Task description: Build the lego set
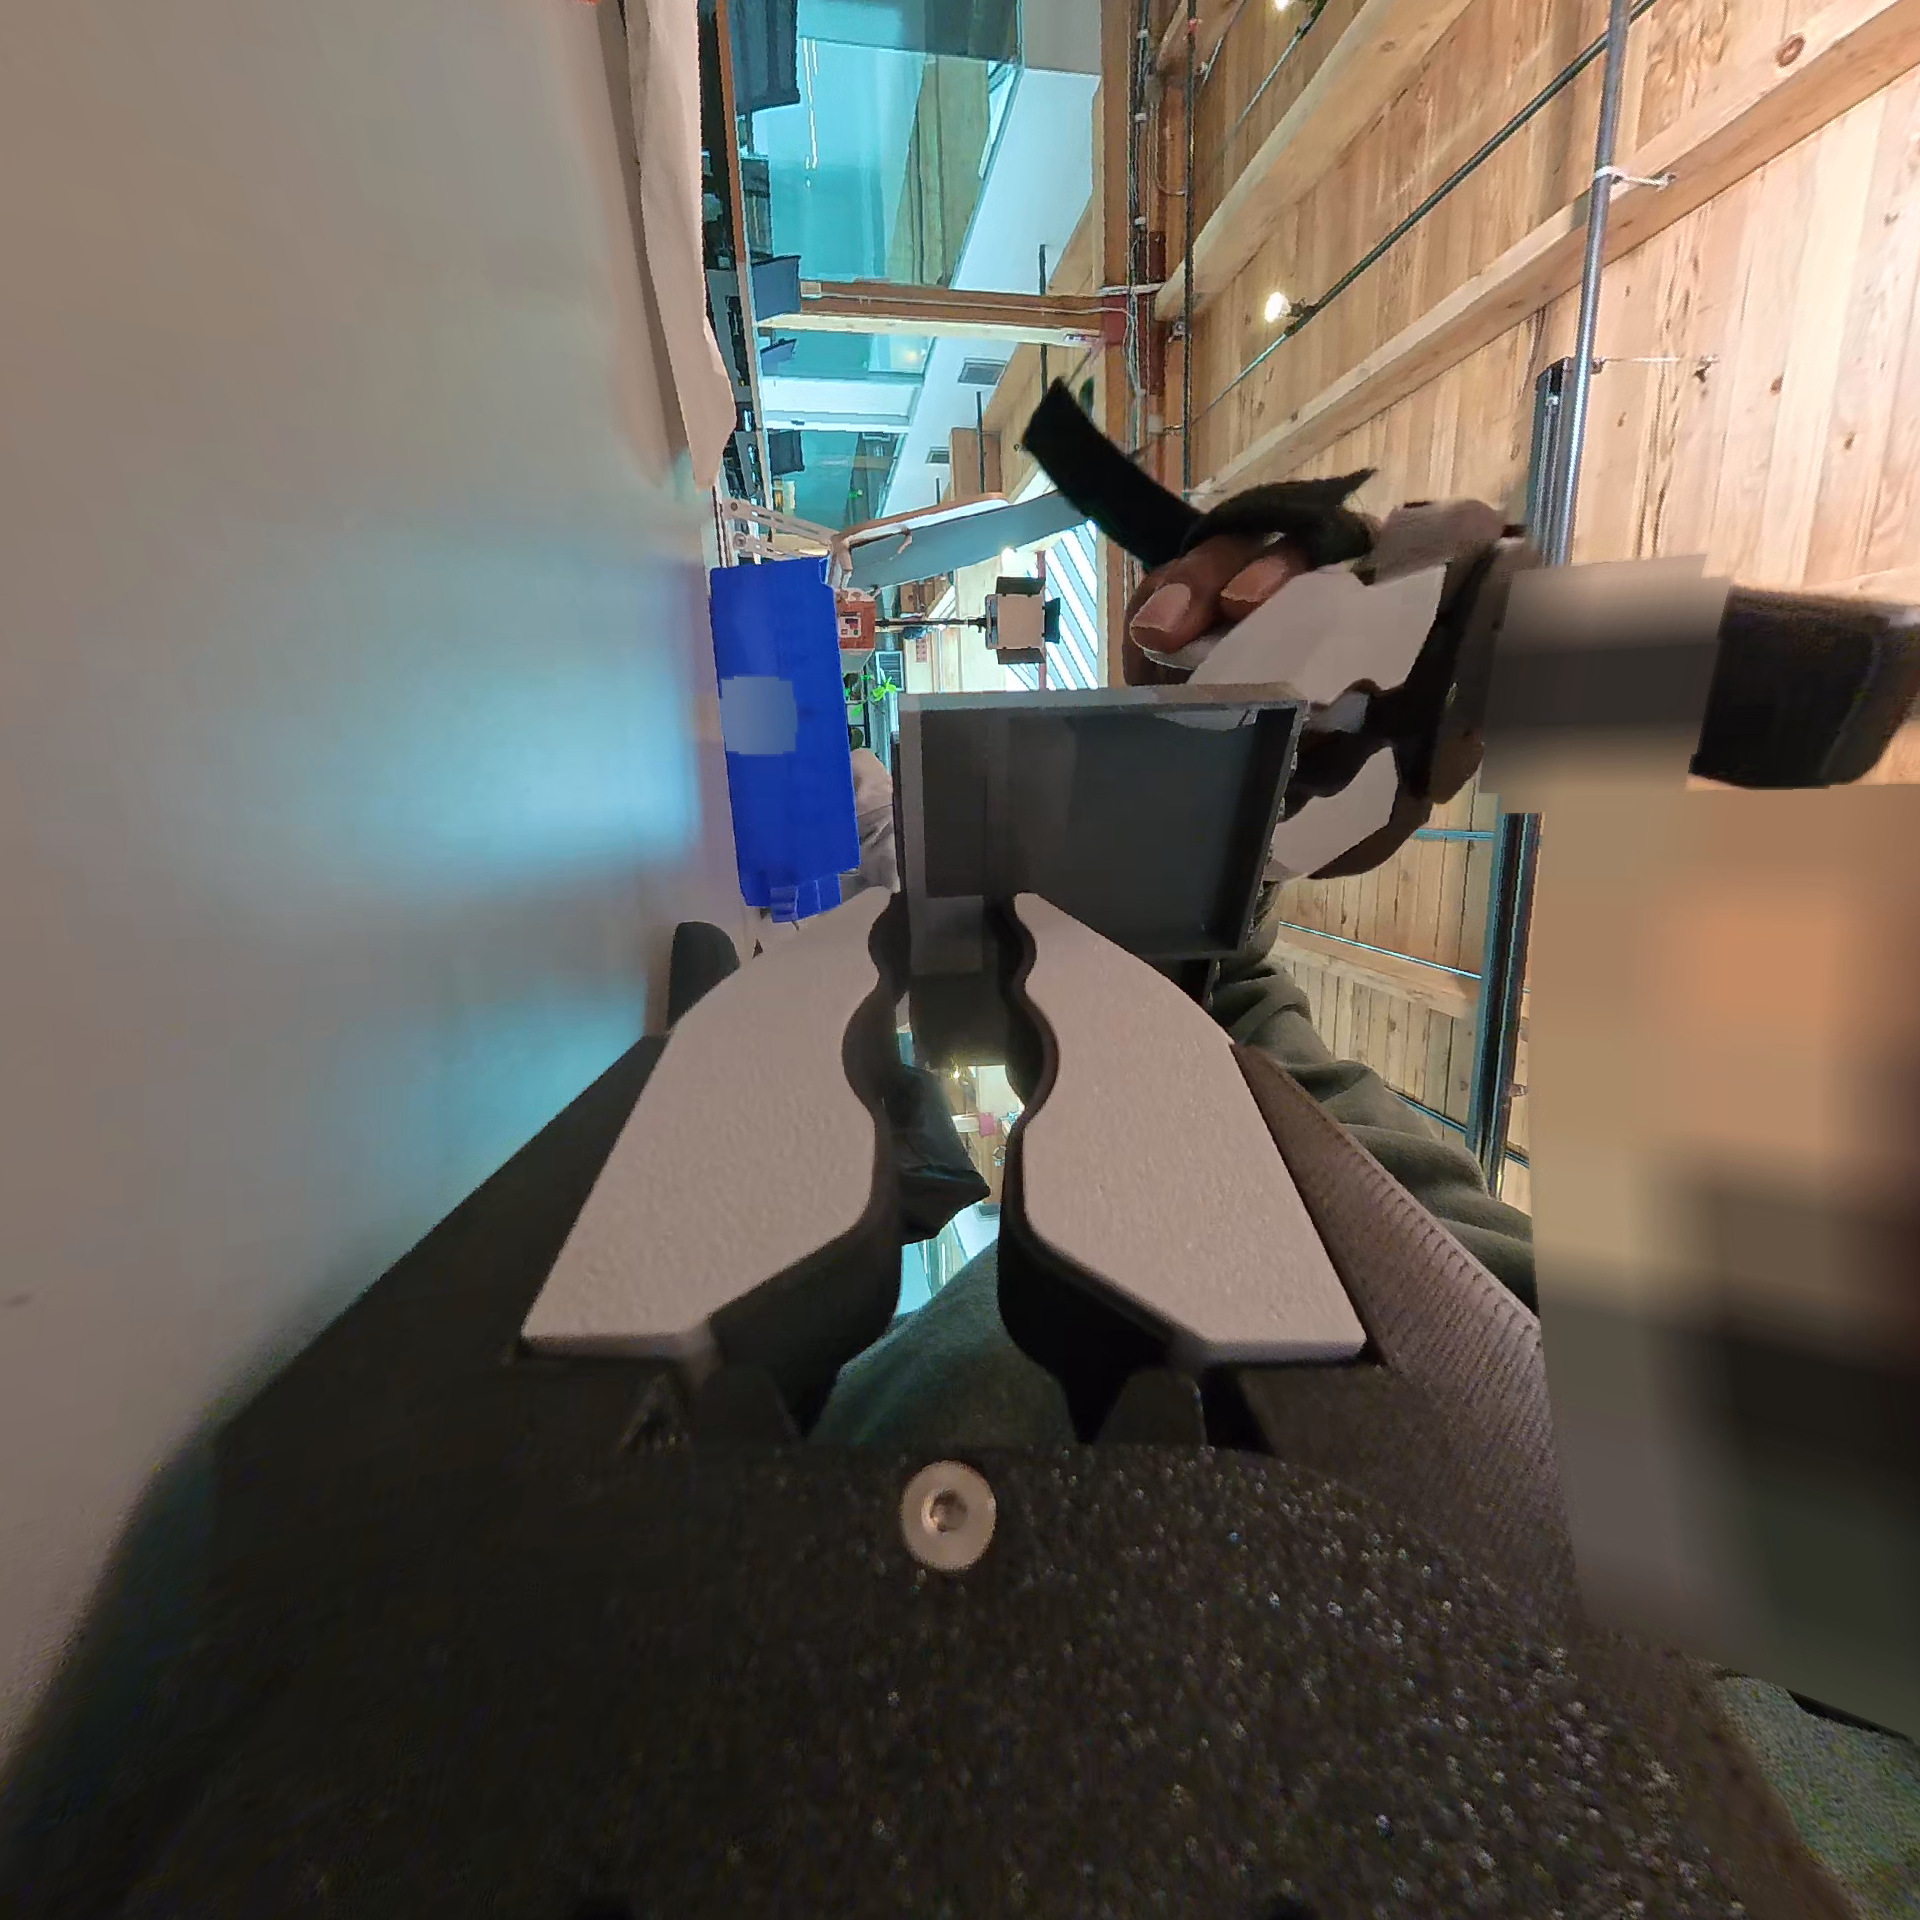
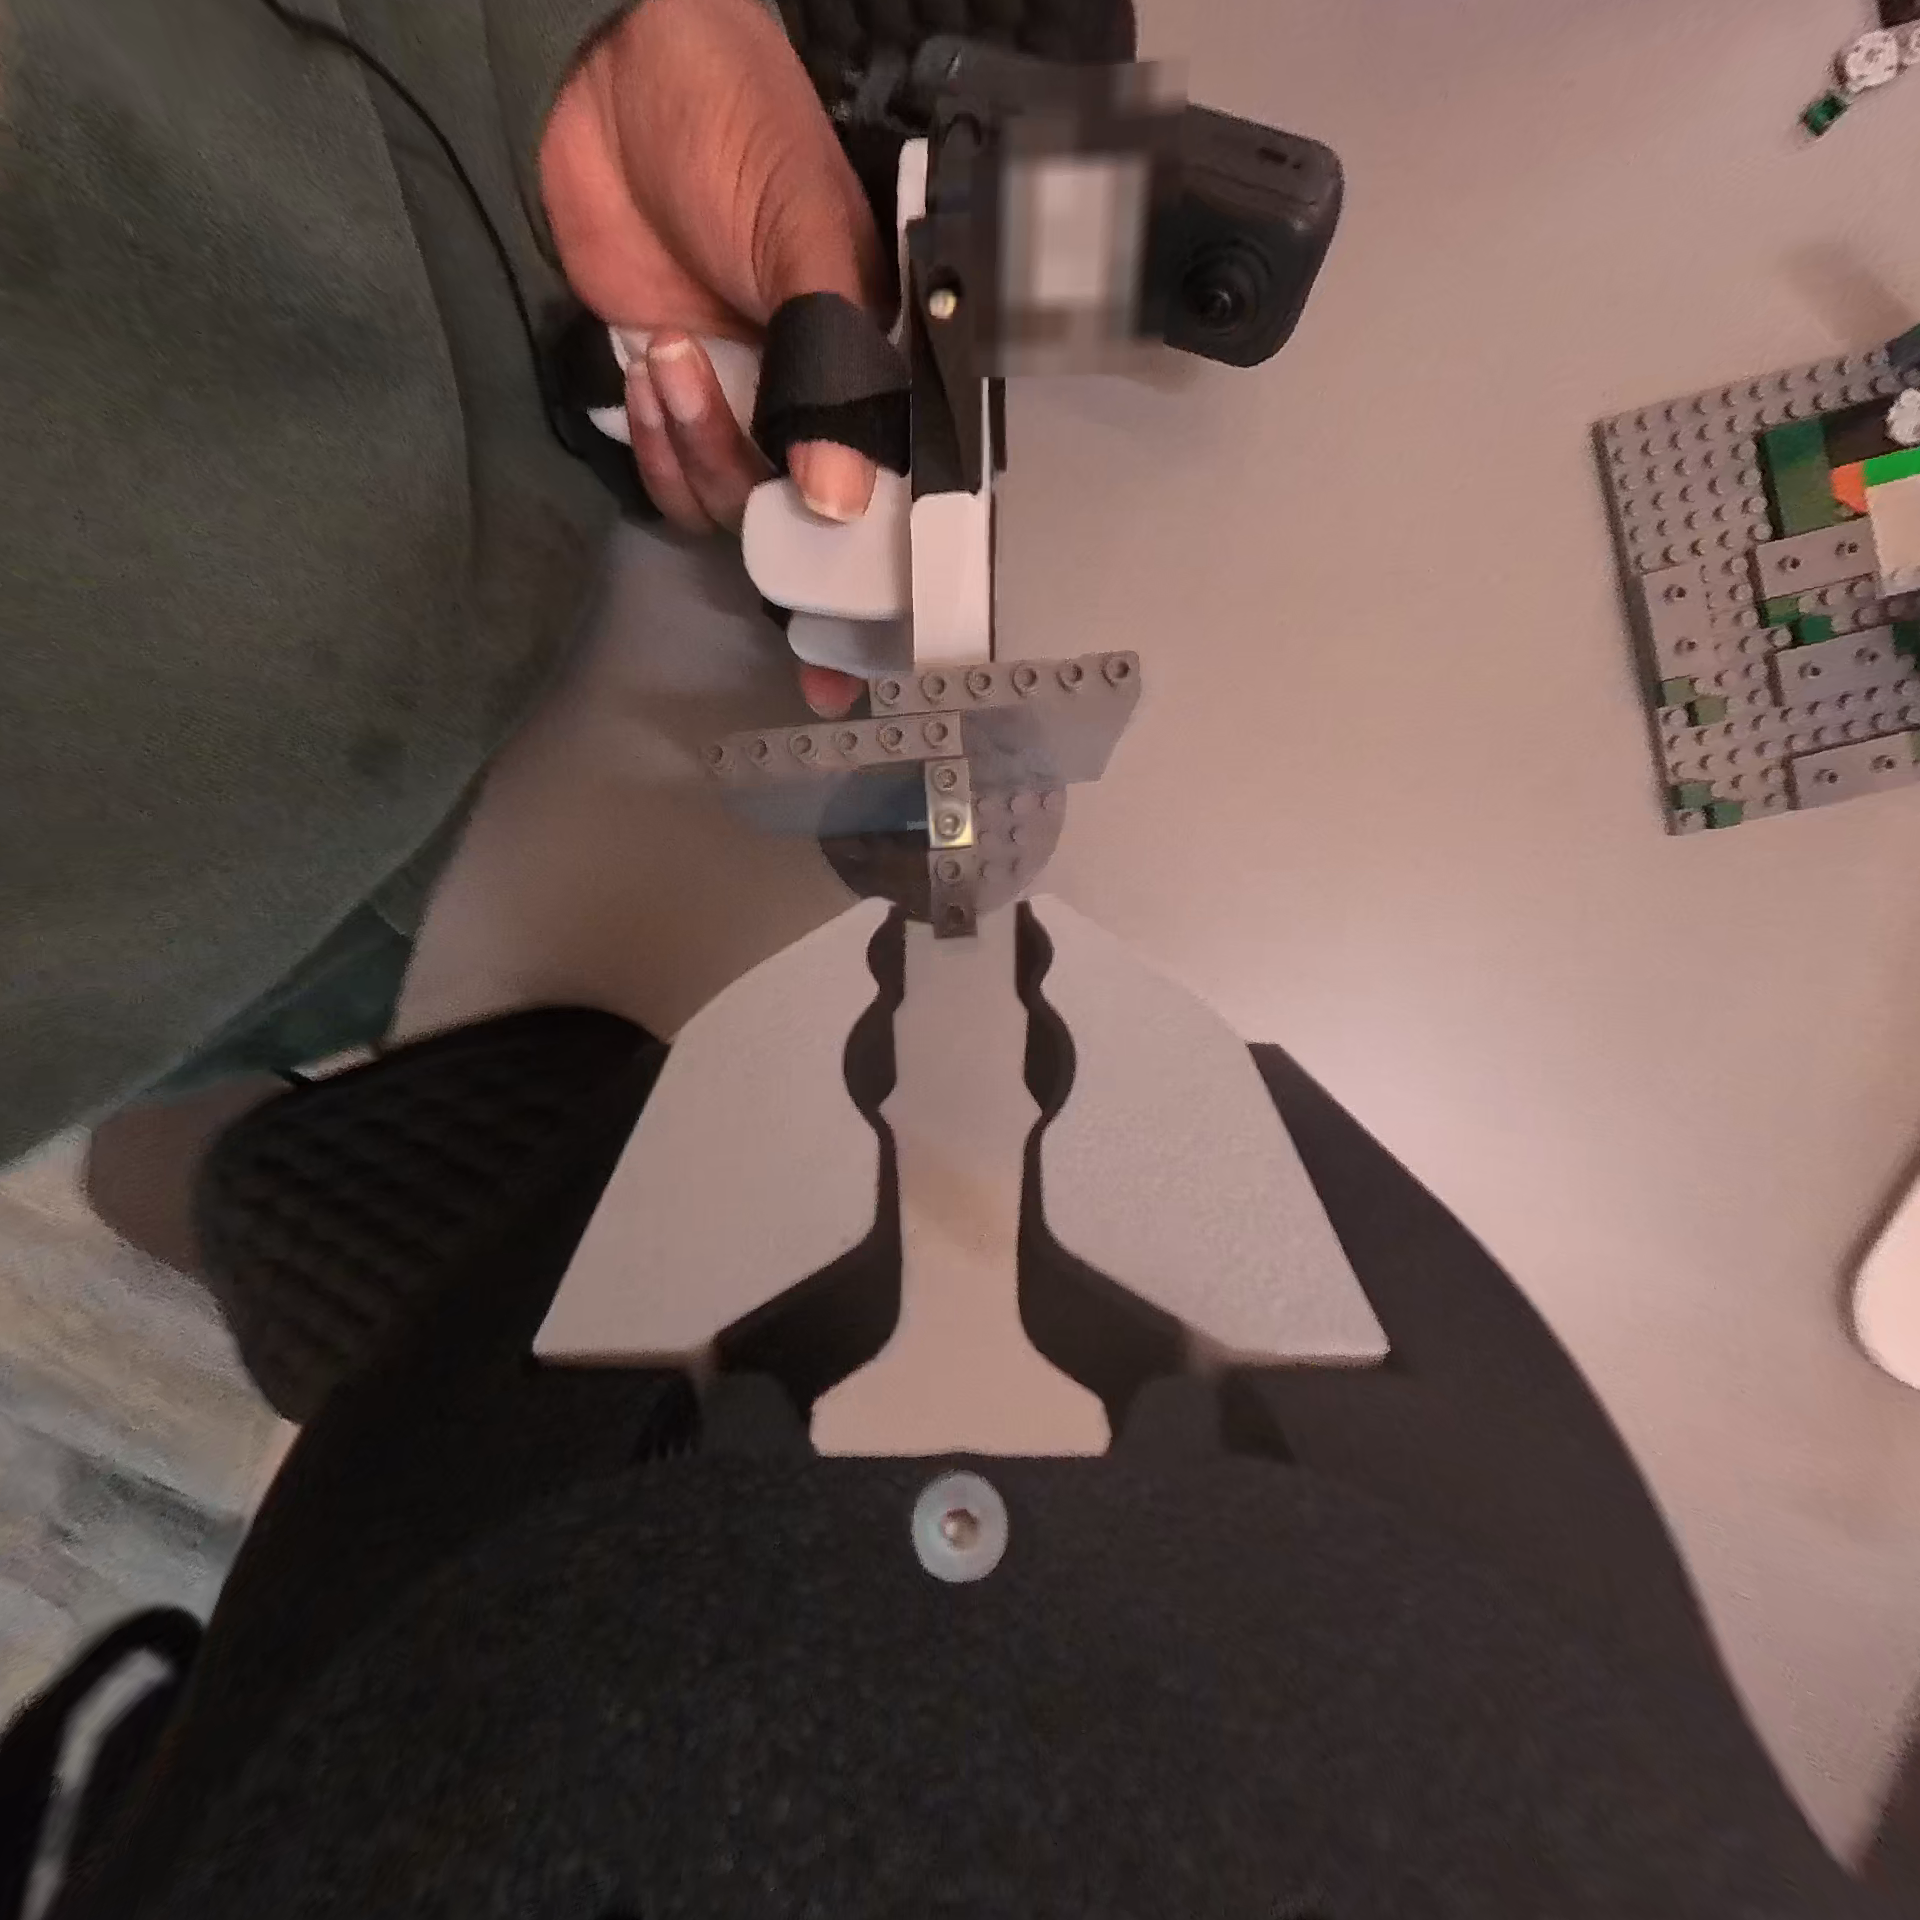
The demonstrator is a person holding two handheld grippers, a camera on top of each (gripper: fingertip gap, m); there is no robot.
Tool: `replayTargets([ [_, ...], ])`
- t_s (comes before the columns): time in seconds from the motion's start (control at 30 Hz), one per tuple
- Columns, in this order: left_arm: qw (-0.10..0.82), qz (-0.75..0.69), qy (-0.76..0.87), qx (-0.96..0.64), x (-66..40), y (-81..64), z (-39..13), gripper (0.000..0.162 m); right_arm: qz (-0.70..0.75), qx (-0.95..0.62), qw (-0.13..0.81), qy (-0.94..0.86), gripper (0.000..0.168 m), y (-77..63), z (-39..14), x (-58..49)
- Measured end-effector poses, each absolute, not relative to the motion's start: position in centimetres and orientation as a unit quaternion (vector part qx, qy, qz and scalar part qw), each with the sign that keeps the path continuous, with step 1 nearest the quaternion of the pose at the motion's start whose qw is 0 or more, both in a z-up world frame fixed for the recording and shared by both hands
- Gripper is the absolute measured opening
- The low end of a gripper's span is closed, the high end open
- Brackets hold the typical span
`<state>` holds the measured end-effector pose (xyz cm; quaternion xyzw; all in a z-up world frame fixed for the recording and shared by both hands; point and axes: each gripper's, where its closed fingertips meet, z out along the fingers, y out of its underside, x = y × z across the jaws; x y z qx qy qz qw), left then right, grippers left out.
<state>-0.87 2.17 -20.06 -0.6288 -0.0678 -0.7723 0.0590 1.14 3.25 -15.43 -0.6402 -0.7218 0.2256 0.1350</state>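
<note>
A grey lego assembly of studded plates, wedge plates and a round part hangs in the air over the table. My left gripper is shut on one edge of it; its grey underside fills the middle of the left wrist view. In the right wrist view the left gripper comes down from above onto the assembly's far edge. My right gripper is open, its tips either side of the assembly's narrow near end, not clamping it. It also shows in the left wrist view, at the assembly's far edge.
A grey baseplate with grey, green and orange bricks on it lies on the white table at the right. Small loose pieces lie at the far right corner. A blue bin stands beyond. A person's green sleeve is at the left. My right fingertips sit around 6 cm from my left ones. The grey baseplate is about 25 cm from both grippers' fingertips.
</note>
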Motion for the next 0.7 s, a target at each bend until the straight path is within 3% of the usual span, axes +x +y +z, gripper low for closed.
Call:
replayTargets([
  [0.03,0.06,-0.772,-0.067,-0.629,-0.9,2.2,-20.0,0.016,0.252,-0.657,0.128,-0.699,0.026,3.2,-15.2,1.2],
  [0.2,0.071,-0.773,-0.06,-0.628,-1.1,2.2,-19.9,0.016,0.482,-0.737,0.085,-0.465,0.054,3.2,-13.9,1.6],
  [0.4,0.072,-0.774,-0.058,-0.626,-1.2,2.1,-19.9,0.016,0.618,-0.761,0.045,-0.193,0.079,3.6,-17.9,2.7],
  [0.7,0.071,-0.774,-0.065,-0.625,-1.1,2.4,-19.9,0.016,0.596,-0.776,0.072,-0.195,0.072,2.9,-19.2,2.9],
])
